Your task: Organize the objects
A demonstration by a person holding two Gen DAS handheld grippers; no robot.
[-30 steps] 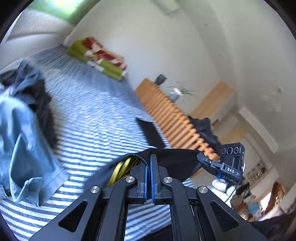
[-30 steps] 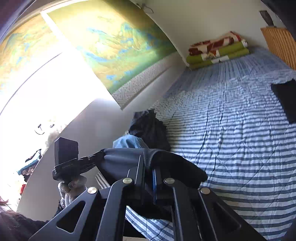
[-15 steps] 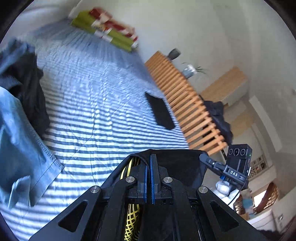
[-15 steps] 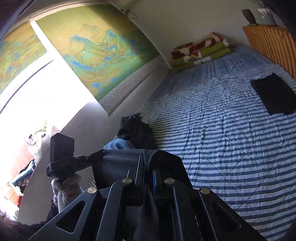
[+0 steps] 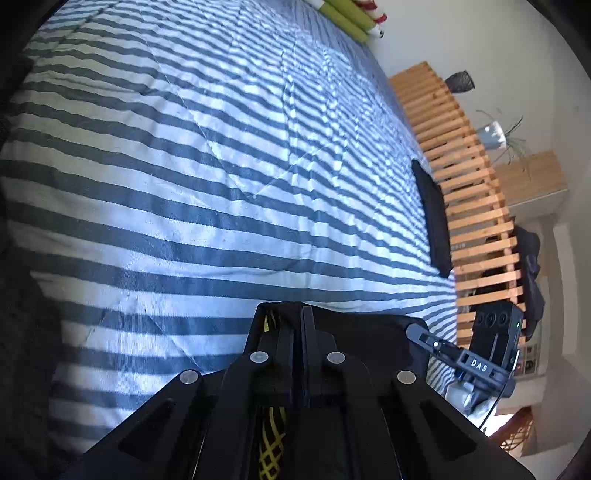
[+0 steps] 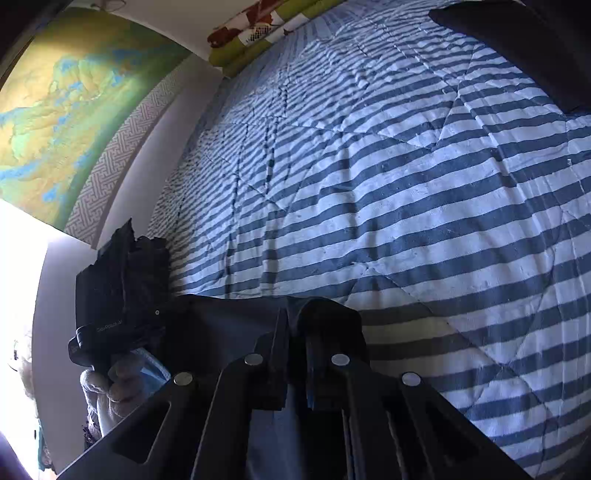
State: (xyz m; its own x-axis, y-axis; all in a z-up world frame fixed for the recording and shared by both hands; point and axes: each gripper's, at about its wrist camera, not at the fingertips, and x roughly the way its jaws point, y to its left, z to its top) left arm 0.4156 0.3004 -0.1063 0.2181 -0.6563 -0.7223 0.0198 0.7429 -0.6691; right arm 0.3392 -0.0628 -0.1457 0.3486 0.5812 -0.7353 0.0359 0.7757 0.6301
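Note:
A black garment with a yellow print (image 5: 373, 334) is stretched between my two grippers, low over the blue-and-white striped bed (image 5: 177, 155). My left gripper (image 5: 300, 314) is shut on one edge of it. My right gripper (image 6: 295, 314) is shut on the other edge (image 6: 221, 325). Each gripper shows in the other's view: the right one at the lower right (image 5: 480, 354), the left one at the lower left (image 6: 110, 317). A folded black garment (image 5: 436, 218) lies flat near the bed's right edge.
A wooden slatted frame (image 5: 465, 177) runs along the bed's right side. Folded green and red blankets (image 6: 258, 29) lie at the head. A dark clothes pile (image 6: 136, 258) sits by the wall under a map (image 6: 74, 96). Pots (image 5: 491, 133) stand behind the slats.
Both grippers have tilted down and moved lower toward the bed, carrying the black garment. The denim and dark clothes pile has slid out of the left wrist view.

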